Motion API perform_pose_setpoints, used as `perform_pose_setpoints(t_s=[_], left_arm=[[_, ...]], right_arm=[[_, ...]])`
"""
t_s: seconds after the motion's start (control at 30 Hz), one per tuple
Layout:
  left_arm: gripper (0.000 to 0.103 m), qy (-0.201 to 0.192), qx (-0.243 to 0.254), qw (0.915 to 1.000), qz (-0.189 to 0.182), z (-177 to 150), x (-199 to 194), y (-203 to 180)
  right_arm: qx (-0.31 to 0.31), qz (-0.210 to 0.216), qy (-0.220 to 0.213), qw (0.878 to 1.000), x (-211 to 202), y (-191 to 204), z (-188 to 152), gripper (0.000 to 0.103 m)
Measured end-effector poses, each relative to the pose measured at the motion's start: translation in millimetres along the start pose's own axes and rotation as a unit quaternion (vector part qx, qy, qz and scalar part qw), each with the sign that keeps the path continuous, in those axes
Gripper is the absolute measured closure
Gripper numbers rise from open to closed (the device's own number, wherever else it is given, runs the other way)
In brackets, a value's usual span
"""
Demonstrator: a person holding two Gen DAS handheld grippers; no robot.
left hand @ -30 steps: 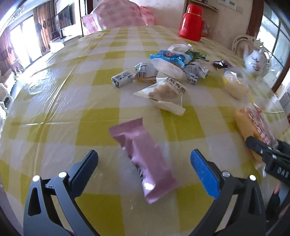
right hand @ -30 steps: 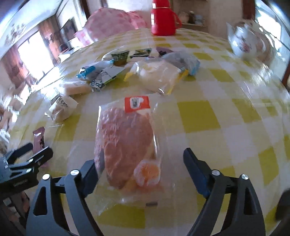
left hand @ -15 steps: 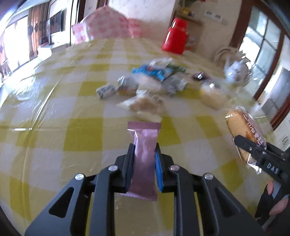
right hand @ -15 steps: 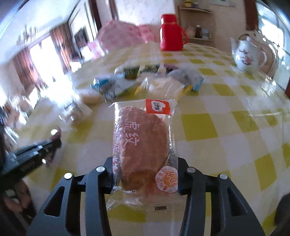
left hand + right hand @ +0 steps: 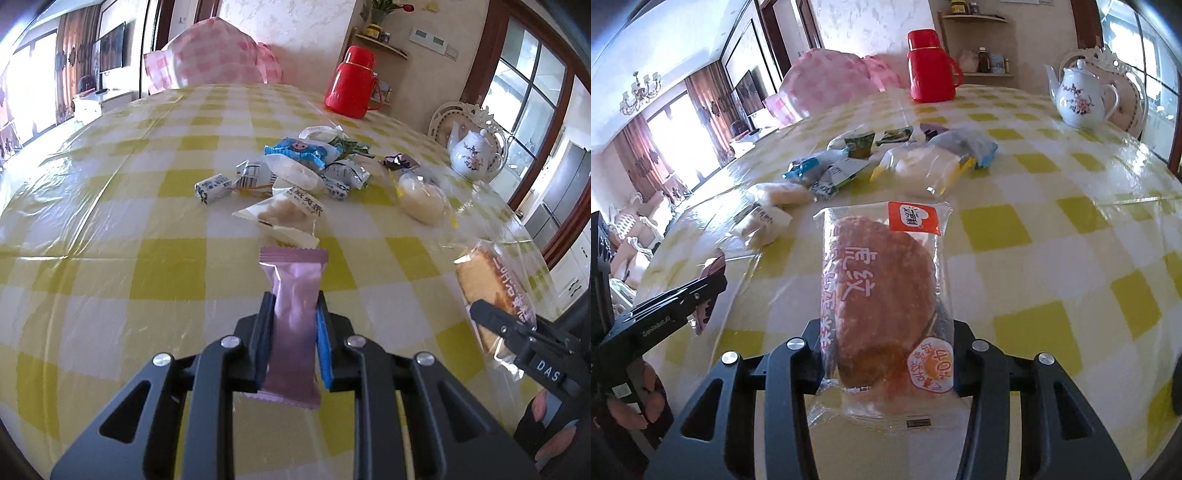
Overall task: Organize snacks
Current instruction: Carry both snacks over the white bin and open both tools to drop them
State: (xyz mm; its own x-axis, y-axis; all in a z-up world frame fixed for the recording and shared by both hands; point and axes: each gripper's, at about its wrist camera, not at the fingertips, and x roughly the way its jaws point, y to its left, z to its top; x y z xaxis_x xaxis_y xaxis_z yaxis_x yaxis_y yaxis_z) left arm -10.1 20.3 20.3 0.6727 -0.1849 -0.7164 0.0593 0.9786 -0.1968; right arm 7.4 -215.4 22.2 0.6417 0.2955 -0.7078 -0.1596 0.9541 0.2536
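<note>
My left gripper (image 5: 293,314) is shut on a pink snack bar (image 5: 295,295), which stands up between the pads above the yellow-checked table (image 5: 110,221). My right gripper (image 5: 884,343) is shut on a clear-wrapped brown bread (image 5: 882,291), lifted off the cloth. That bread (image 5: 487,291) and the right gripper's finger show at the right of the left wrist view. At the left of the right wrist view the left gripper's black finger (image 5: 679,299) and the pink bar (image 5: 711,269) show. A pile of small snack packets (image 5: 295,173) lies mid-table.
A red thermos (image 5: 351,88) and a white flowered teapot (image 5: 472,151) stand at the far side. A pale bun in a clear bag (image 5: 421,199) lies right of the pile. A pink checked cushion (image 5: 214,59) sits beyond the table. Fingers of the hands show at the frames' lower corners.
Both grippers closed: the left on the pink bar, the right on the bread. Both packets rose off the cloth, and the views tilted up toward the far side of the table.
</note>
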Motion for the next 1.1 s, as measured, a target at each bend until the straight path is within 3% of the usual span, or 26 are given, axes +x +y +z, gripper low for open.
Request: perform_pose_setpoints(t_s=[0.3, 0.5, 0.8, 1.1], left_arm=[[0.081, 0.003, 0.043, 0.9990, -0.005, -29, -33, -22], [0.081, 0.006, 0.066, 0.9978, -0.003, -50, -55, -21], [0.081, 0.014, 0.064, 0.9979, 0.004, -71, -89, 14], [0.081, 0.021, 0.035, 0.9984, 0.039, -88, -124, 76]], right_arm=[[0.005, 0.046, -0.017, 0.999, -35, 23, -31, 0.058], [-0.012, 0.040, -0.007, 0.999, -41, 39, -50, 0.058], [-0.031, 0.050, 0.004, 0.998, -45, 66, -68, 0.058], [-0.087, 0.085, 0.017, 0.992, -46, 135, -81, 0.058]])
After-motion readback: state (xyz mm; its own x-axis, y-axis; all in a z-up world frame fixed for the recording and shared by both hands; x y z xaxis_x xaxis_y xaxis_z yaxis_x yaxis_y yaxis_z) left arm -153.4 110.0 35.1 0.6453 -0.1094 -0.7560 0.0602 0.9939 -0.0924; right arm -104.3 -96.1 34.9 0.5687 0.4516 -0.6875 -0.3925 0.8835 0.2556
